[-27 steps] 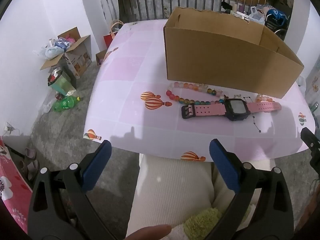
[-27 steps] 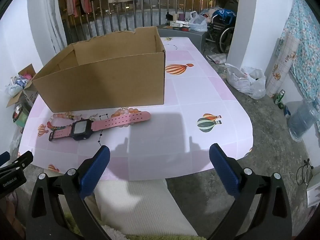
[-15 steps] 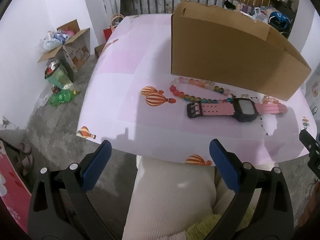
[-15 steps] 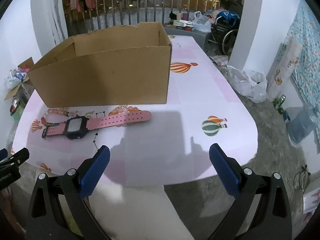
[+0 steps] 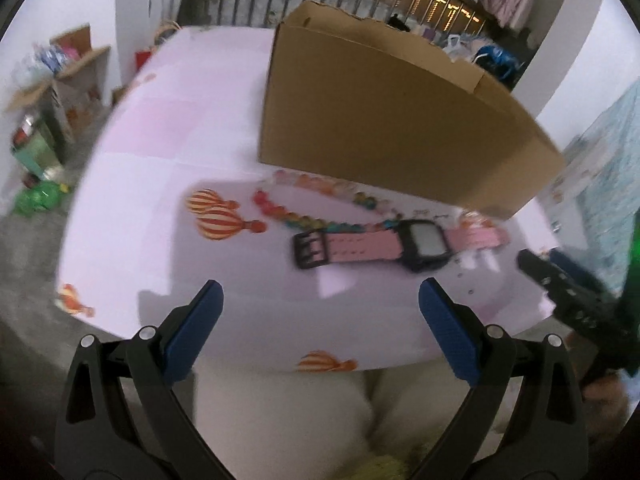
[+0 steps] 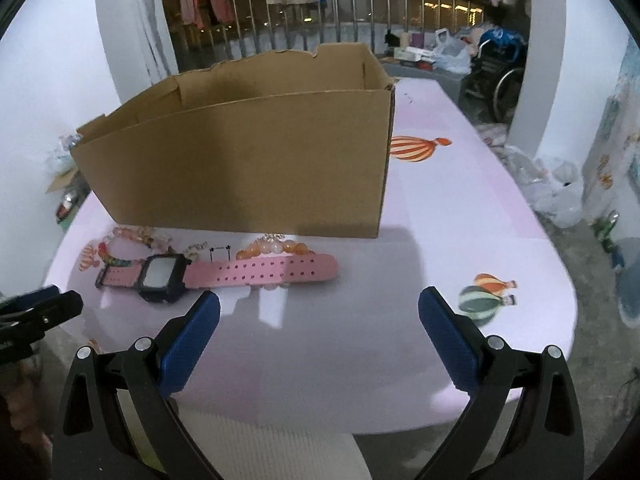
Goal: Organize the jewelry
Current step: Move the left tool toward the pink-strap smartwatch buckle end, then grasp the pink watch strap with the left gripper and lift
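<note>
**Both grippers near the jewelry, nothing taken yet**

On the pink bench [image 6: 460, 220], from left to right, lie a bead bracelet [image 5: 280, 210], the pink watch [image 6: 224, 272] and an orange bracelet [image 6: 276, 246], all before the cardboard box [image 6: 248, 164]. The watch lies crosswise. Left gripper [image 5: 320, 320] and right gripper [image 6: 320, 320] have fingers spread wide and empty. Both came closer than before; the watch is ahead of each.

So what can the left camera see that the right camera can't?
Only the left view shows the watch's black buckle clearly, plus the open box of stuff on the floor. Only the right view shows inside the cardboard box, the green balloon picture and a wheelchair. Both show the pink watch, the bead bracelets and the pink table.
</note>
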A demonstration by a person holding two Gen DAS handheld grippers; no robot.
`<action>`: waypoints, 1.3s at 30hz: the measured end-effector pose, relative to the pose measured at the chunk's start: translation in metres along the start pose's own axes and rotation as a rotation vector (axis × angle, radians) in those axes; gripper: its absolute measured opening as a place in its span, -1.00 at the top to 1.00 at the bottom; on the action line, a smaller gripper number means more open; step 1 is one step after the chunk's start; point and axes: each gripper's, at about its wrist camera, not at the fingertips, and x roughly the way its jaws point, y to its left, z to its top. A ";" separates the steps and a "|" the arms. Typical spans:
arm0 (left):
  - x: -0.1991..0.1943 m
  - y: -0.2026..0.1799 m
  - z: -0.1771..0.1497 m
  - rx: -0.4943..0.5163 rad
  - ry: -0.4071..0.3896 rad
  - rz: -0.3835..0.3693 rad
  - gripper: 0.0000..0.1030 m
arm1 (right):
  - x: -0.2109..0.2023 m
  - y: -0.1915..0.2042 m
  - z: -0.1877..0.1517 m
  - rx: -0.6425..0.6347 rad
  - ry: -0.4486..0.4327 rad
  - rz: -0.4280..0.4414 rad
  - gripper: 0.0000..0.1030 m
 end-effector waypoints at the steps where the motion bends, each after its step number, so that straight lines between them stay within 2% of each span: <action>1: 0.004 0.001 0.002 -0.018 0.000 -0.033 -0.84 | 0.004 -0.003 0.003 0.006 0.003 0.017 -0.87; 4: 0.006 0.005 0.006 -0.038 -0.041 -0.069 -0.84 | 0.012 -0.008 0.010 0.016 0.019 0.074 -0.63; 10: 0.018 0.005 0.014 0.037 -0.056 -0.020 -0.81 | 0.026 -0.013 0.016 0.056 0.050 0.151 -0.37; 11: 0.018 0.006 0.016 0.043 -0.058 -0.014 -0.74 | 0.030 -0.015 0.017 0.073 0.061 0.167 -0.34; 12: 0.021 0.005 0.018 0.052 -0.058 -0.005 -0.51 | 0.031 -0.016 0.017 0.083 0.067 0.175 -0.33; 13: 0.022 0.007 0.018 0.054 -0.051 -0.002 -0.37 | 0.034 -0.017 0.017 0.094 0.075 0.183 -0.31; 14: 0.024 0.010 0.018 0.053 -0.041 0.003 -0.31 | 0.036 -0.017 0.017 0.099 0.081 0.185 -0.30; 16: 0.032 0.014 0.018 0.045 -0.013 0.001 0.03 | 0.038 -0.016 0.017 0.104 0.084 0.190 -0.28; 19: 0.035 0.013 0.016 0.062 -0.011 0.006 0.10 | 0.041 -0.014 0.018 0.101 0.080 0.191 -0.25; 21: 0.037 0.010 0.015 0.077 -0.005 0.003 0.24 | 0.042 -0.012 0.018 0.107 0.092 0.221 -0.14; 25: 0.037 0.011 0.013 0.072 -0.013 0.012 0.30 | 0.038 -0.008 0.016 0.116 0.097 0.236 -0.10; 31: 0.036 0.015 0.014 0.046 -0.018 0.006 0.42 | 0.023 -0.010 0.021 0.129 0.054 0.274 -0.05; 36: 0.036 0.015 0.014 0.043 -0.024 0.020 0.52 | 0.015 -0.008 0.025 0.136 0.033 0.339 0.11; 37: 0.036 0.015 0.014 0.041 -0.025 0.022 0.59 | 0.014 -0.007 0.026 0.138 0.031 0.361 0.21; 39: 0.036 0.017 0.013 0.033 -0.026 0.016 0.60 | 0.014 -0.004 0.025 0.152 0.040 0.412 0.25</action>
